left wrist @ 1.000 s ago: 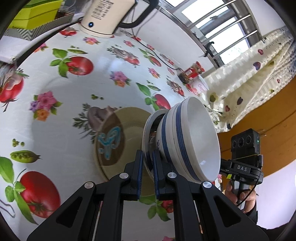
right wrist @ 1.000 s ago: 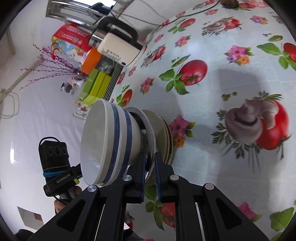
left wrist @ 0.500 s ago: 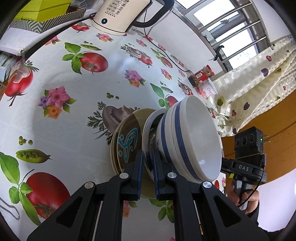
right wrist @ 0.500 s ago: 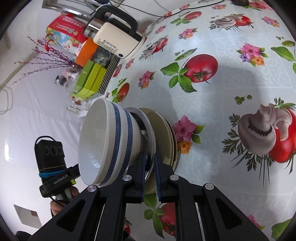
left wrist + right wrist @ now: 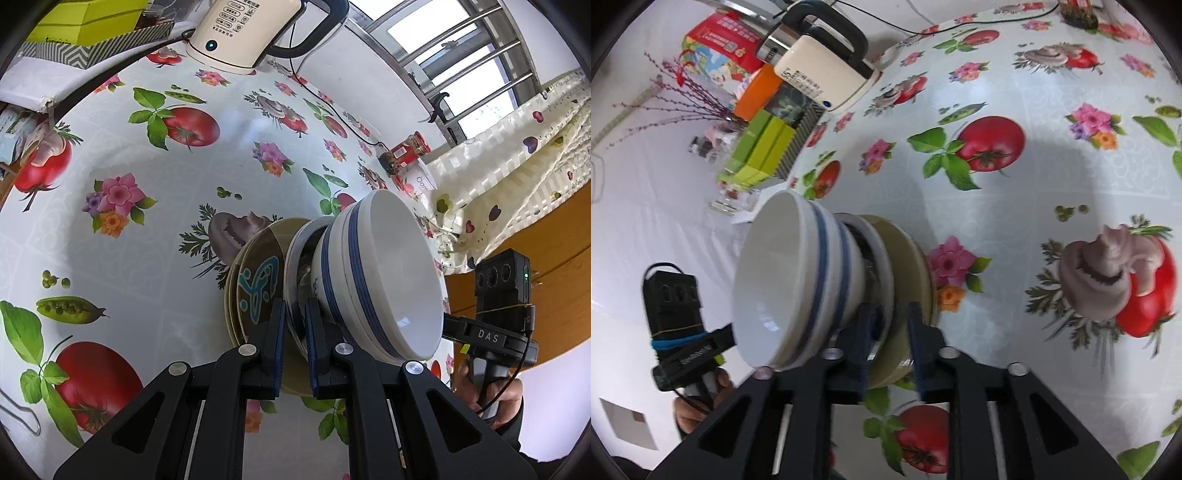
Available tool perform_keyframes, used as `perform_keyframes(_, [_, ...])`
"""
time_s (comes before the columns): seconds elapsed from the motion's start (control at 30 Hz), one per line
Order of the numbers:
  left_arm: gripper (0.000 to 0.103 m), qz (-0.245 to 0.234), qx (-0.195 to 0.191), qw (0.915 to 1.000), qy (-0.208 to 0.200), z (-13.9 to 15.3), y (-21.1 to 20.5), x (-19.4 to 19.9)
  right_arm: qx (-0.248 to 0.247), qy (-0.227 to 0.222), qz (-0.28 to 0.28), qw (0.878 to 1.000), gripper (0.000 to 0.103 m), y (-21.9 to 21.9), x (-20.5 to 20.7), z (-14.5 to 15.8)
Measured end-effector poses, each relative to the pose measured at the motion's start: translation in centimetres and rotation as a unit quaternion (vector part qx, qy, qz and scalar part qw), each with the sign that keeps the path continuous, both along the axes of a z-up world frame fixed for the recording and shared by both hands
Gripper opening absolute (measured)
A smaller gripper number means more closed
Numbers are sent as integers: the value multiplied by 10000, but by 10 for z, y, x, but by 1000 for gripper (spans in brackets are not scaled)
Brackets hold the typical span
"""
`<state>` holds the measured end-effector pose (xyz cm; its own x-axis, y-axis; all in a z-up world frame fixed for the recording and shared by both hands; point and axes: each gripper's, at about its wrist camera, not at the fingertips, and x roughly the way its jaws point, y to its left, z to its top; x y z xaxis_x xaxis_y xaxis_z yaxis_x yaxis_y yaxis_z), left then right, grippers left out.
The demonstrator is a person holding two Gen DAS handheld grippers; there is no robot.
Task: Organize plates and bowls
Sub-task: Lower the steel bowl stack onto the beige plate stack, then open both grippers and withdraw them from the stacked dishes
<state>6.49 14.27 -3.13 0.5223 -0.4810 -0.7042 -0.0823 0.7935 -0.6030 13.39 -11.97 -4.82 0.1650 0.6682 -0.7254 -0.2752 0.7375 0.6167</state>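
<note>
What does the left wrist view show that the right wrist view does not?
Only the left wrist view shows the window bars, the curtain and a red jar. Only the right wrist view shows the red box and purple twigs. Both show the striped bowls, the plates under them, the kettle and the green boxes.

Both wrist fisheyes looked steeply down from close range, from opposite sides, sharing the stacked bowls [image 5: 384, 280] at centre frame, the kettle [image 5: 827, 77] and the flowered table [image 5: 110, 240].
</note>
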Motion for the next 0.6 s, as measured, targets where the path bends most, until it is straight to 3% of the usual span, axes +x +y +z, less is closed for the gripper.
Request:
perform_keyframes(0.17, [12, 109, 100, 9998, -138, 4, 1, -11, -26, -125, -16, 9999, 40, -8, -9, 3])
perform_keyframes(0.53, [14, 262, 502, 9978, -342, 11, -7, -40, -462, -658, -3, 9968, 49, -15, -45, 20])
perform_keyframes(0.6, [20, 291, 674, 9965, -407, 15, -12, -47, -635, -828, -5, 9945, 51, -13, -54, 23])
